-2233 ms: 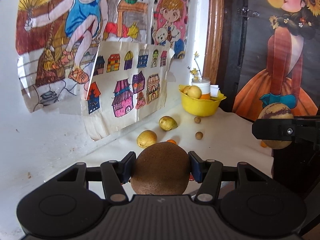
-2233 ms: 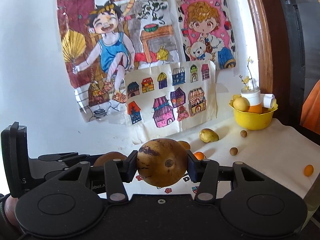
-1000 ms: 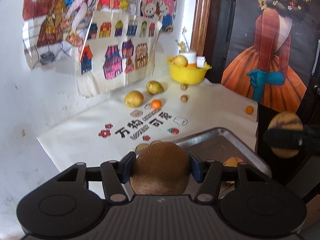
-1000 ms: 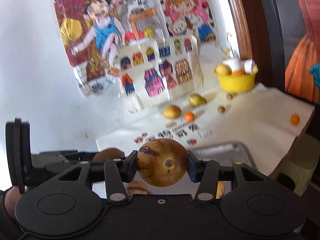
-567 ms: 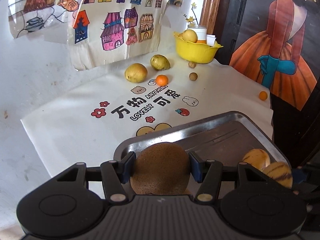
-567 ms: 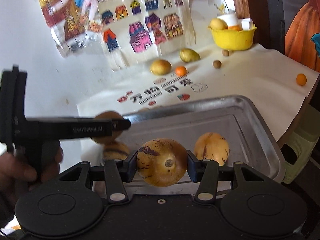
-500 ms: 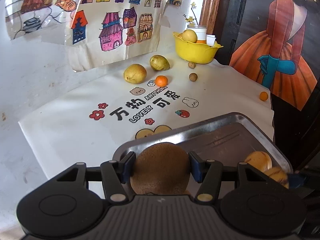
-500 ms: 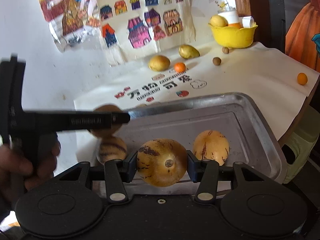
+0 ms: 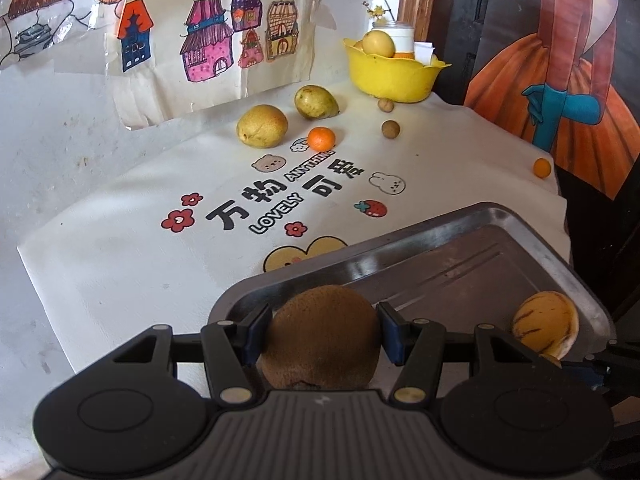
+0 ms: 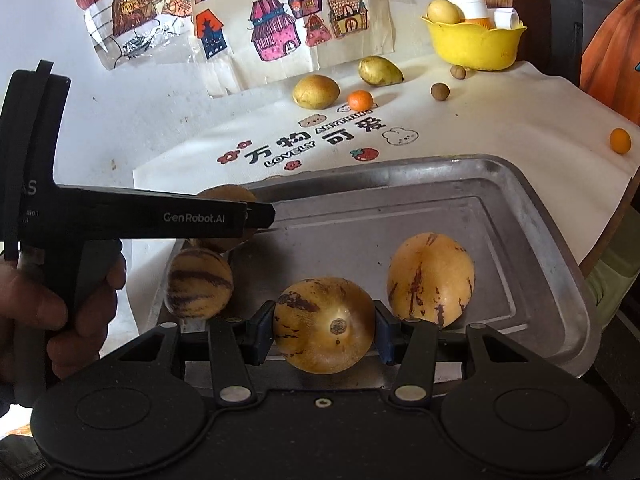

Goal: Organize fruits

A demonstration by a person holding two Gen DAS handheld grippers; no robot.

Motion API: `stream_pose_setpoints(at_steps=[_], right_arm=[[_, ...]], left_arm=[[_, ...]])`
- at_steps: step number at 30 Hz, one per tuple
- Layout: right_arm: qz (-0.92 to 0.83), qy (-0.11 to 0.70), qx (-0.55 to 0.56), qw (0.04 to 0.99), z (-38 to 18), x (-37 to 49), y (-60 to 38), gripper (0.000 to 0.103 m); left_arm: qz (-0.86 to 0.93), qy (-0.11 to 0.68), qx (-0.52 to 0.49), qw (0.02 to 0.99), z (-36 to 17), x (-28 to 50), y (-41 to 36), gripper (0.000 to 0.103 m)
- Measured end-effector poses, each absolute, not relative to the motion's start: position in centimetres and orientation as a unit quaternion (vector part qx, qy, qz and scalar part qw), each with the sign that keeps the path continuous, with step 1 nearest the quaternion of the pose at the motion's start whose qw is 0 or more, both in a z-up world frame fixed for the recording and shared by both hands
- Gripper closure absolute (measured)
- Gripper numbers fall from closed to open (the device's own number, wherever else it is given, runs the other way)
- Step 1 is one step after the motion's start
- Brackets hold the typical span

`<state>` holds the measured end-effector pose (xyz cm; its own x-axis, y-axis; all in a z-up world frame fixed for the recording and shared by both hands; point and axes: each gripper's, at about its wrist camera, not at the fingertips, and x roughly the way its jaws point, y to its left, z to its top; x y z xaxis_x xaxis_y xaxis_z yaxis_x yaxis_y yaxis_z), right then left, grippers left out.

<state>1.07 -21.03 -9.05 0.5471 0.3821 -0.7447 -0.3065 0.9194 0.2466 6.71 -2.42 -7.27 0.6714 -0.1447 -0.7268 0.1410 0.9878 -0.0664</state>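
Observation:
My left gripper (image 9: 322,334) is shut on a brown kiwi (image 9: 320,338), held over the near-left corner of the metal tray (image 9: 460,264). In the right wrist view the left gripper (image 10: 256,216) and the kiwi (image 10: 224,196) show at the tray's (image 10: 520,200) left edge. My right gripper (image 10: 325,326) is shut on a yellow purple-streaked melon (image 10: 325,326), low over the tray's near side. Two more striped melons lie in the tray, one at the right (image 10: 430,280) and one at the left (image 10: 199,283).
On the printed white cloth (image 9: 160,264) beyond the tray lie two pears (image 9: 262,126), a small orange (image 9: 321,139), two brown longans (image 9: 390,129) and another small orange (image 9: 542,168) near the right edge. A yellow bowl (image 9: 390,74) stands at the back by the wall.
Both grippers have come down from high above the table to the tray with their fruits still held. The tray and the melons in it have come into view.

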Motion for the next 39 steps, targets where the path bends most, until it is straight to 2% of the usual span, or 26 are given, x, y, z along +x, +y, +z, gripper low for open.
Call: stream_pose_setpoints(at_steps=[15,25,33,36,38,39], right_arm=[[0.2,0.434,0.032,0.878,-9.7,1.3,-20.7,0.05],[0.199,0.427,0.042,0.881,-9.1,1.0,-21.1,0.044],[0.205,0.407,0.04,0.889,-7.4,0.3,-20.8,0.036],[0.207,0.396,0.04,0.893,-6.6,0.1,-20.8,0.03],[0.208,0.389,0.04,0.896,-6.2,-0.1,-20.8,0.019],[0.208,0.387,0.042,0.897,-6.0,-0.2,-20.8,0.016]], left_arm=[[-0.076,0.404,-0.005,0.911,-8.2,6.8,-2.2,0.04],[-0.075,0.391,-0.011,0.917,-7.2,6.7,-2.0,0.038],[-0.067,0.37,-0.019,0.927,-5.6,6.4,-1.5,0.022],[-0.065,0.366,-0.021,0.928,-5.2,6.2,-1.3,0.019],[-0.061,0.363,-0.023,0.929,-5.0,6.0,-1.2,0.016],[-0.06,0.363,-0.024,0.93,-4.8,5.9,-1.2,0.016]])
